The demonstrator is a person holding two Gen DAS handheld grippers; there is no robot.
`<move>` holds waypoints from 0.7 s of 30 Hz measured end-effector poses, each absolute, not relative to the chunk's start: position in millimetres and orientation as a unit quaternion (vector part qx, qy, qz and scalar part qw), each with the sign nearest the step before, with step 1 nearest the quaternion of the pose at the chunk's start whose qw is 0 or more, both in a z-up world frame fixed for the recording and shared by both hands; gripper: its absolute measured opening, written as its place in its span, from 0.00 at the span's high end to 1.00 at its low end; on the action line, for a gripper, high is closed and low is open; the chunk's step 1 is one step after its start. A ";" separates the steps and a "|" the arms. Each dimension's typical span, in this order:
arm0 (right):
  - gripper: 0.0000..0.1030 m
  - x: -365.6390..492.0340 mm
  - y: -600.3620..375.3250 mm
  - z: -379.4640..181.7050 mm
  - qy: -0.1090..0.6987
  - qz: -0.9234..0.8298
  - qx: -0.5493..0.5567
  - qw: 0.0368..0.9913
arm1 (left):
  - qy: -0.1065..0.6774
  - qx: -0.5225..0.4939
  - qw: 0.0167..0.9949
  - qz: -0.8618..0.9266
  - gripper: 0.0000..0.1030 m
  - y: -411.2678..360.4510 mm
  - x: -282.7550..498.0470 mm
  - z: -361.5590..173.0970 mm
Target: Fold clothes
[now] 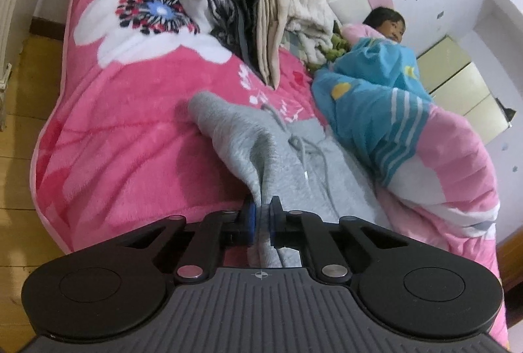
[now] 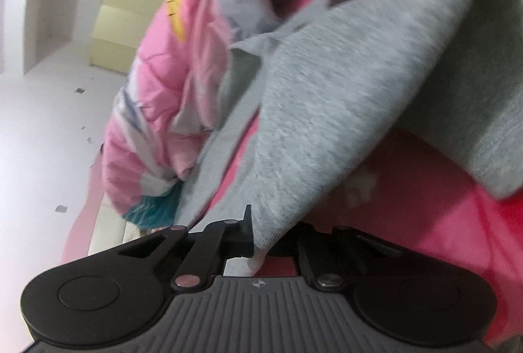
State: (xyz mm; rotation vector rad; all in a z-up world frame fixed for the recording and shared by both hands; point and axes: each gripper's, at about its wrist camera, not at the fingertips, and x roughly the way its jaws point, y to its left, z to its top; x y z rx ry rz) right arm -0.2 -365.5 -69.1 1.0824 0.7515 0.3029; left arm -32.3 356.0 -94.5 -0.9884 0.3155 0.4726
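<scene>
Folding is mid-lift: left gripper (image 1: 261, 219) and right gripper (image 2: 258, 232) each pinch the soft grey fleece garment (image 1: 294, 163), centre frame; next, carry the edge across the pink floral blanket (image 1: 124, 140).

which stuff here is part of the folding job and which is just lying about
In the job: grey sweatpants, left gripper, right gripper, stack of folded clothes.
Lying about: pink floral blanket, blue and pink quilt, beige fleece throw, person.

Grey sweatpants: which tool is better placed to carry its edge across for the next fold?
Probably the left tool: it pinches the grey sweatpants beside open pink blanket. The right tool also grips them, but the bunched quilt crowds it.
</scene>
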 end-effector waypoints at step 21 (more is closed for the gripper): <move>0.96 -44.5 -366.1 -88.1 0.399 0.126 0.478 0.773 | 0.154 -0.503 0.831 0.182 0.69 398.3 -82.6 -91.2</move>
